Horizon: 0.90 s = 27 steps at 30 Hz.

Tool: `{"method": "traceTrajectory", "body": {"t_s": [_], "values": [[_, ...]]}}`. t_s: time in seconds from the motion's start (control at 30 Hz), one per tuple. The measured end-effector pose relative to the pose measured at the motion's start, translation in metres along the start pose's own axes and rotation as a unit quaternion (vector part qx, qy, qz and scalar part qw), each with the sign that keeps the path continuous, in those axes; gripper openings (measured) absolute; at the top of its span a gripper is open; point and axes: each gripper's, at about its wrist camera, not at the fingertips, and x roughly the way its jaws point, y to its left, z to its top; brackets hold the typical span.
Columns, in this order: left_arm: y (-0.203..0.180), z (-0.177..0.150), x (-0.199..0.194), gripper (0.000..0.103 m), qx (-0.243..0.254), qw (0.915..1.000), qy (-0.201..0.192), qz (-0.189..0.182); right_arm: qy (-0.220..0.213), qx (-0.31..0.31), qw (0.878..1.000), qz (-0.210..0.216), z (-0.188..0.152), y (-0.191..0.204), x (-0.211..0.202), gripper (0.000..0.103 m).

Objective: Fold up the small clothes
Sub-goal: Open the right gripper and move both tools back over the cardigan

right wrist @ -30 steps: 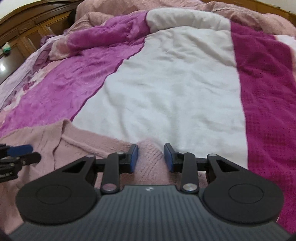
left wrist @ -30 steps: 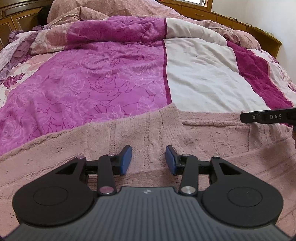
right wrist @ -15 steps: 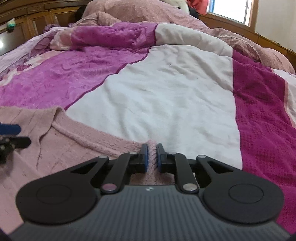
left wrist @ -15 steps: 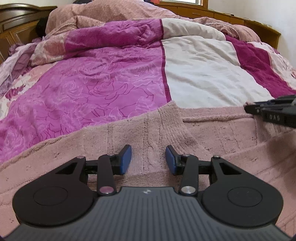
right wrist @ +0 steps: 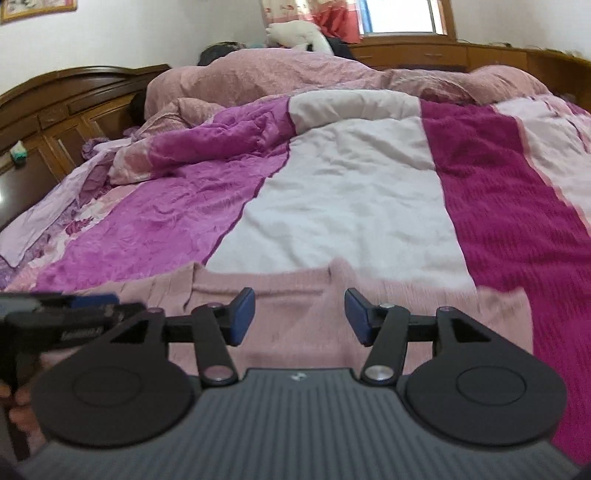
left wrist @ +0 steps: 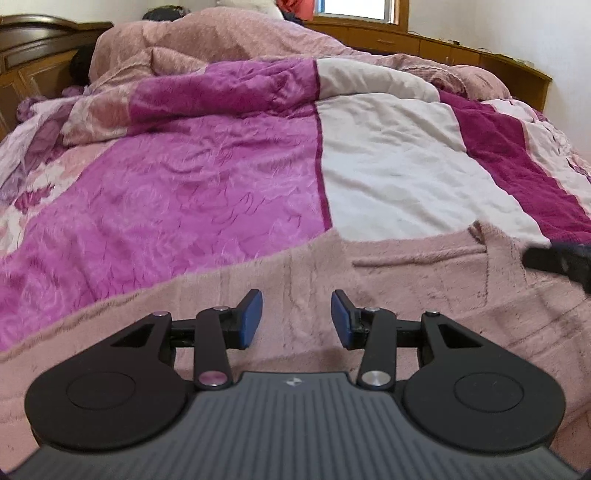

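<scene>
We see a bed under a purple, white and magenta quilt, wooden headboard at ten o'clock, window at twelve. The pink sweater lies at six. Our left claw stands half-open, empty; our right claw is opening, nothing between.

Pale pink knit sweater — quilt in magenta, white, crimson bands.

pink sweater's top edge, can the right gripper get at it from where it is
Probably yes: the right gripper hangs just over the pink sweater, jaws opening, nothing between them, and only bare knit lies ahead up to that edge.
</scene>
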Motion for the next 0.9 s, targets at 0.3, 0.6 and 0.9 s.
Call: {"method": "traceTrajectory", "body": {"t_s": [0.3,0.6,0.9], "values": [[-0.01,-0.004,0.032,0.05,0.005,0.9993,0.036,0.001,0.023,0.032,0.999,-0.018,-0.034,-0.001,-0.017,0.056],[0.014,-0.002,-0.02,0.05,-0.021,0.9993,0.029,0.013,0.015,0.059,0.998,-0.017,-0.043,-0.007,-0.042,0.056],[0.047,-0.02,-0.099,0.05,-0.035,0.9976,0.03,0.052,0.01,0.062,0.998,-0.015,-0.056,-0.002,-0.079,0.056]]}}
